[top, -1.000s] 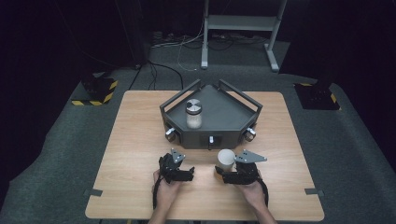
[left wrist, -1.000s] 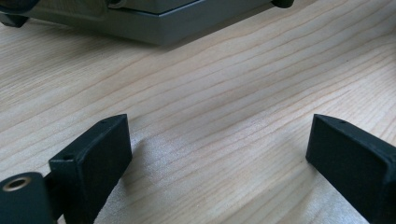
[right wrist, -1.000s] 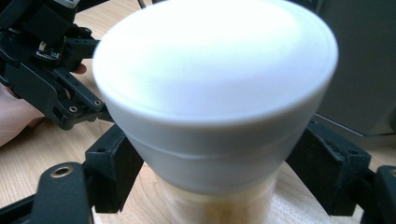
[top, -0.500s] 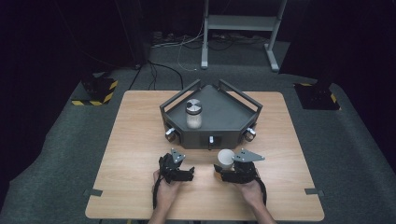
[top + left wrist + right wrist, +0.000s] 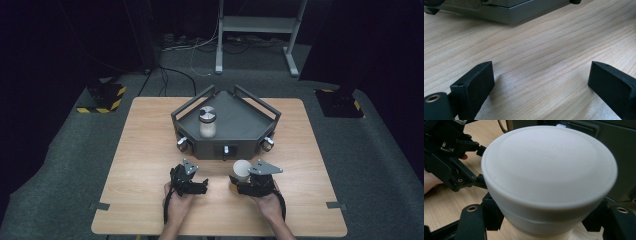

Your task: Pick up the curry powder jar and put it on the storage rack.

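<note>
A jar with a broad white cap (image 5: 241,169) (image 5: 549,170) stands on the wooden table just in front of the grey tray (image 5: 220,146). My right gripper (image 5: 239,181) (image 5: 544,222) has just been closing its jaws, and they now press on the jar's body below the cap from both sides. My left gripper (image 5: 201,186) (image 5: 541,80) rests low over the table to the left, open, with bare wood between its jaws. It also appears in the right gripper view as the left gripper (image 5: 451,157), held in a hand.
The grey tray has raised rails (image 5: 252,101) and knobs on its front wall. A glass jar with a metal lid (image 5: 207,121) stands in its left half. The tray's front (image 5: 506,12) (image 5: 621,157) lies close ahead of both grippers. A metal stand's legs (image 5: 255,30) rise beyond the table.
The right gripper's jaws have drawn in against the white-capped jar. Both hands and the jar stay where they were.
</note>
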A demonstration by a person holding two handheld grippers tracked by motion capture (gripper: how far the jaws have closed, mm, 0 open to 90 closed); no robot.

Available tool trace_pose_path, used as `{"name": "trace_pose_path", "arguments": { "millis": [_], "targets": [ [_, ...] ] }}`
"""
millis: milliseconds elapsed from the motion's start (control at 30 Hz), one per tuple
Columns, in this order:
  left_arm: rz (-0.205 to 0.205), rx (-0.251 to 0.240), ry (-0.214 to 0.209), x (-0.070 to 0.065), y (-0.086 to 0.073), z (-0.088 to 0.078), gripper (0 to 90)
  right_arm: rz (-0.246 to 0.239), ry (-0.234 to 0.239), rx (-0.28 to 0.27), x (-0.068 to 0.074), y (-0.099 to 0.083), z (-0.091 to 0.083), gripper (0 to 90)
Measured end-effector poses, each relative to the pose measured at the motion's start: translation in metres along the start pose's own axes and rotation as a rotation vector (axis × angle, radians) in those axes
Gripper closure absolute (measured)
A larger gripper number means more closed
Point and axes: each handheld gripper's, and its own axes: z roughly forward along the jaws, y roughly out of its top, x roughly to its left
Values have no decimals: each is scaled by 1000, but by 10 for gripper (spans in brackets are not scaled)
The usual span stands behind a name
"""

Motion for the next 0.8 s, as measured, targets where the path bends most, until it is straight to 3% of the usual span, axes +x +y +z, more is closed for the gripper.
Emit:
{"name": "trace_pose_path", "arguments": {
  "millis": [800],
  "targets": [
    [0,1,-1,0,0,0,69,-38,-11,-9,3,0,-2,354]
  ]
}}
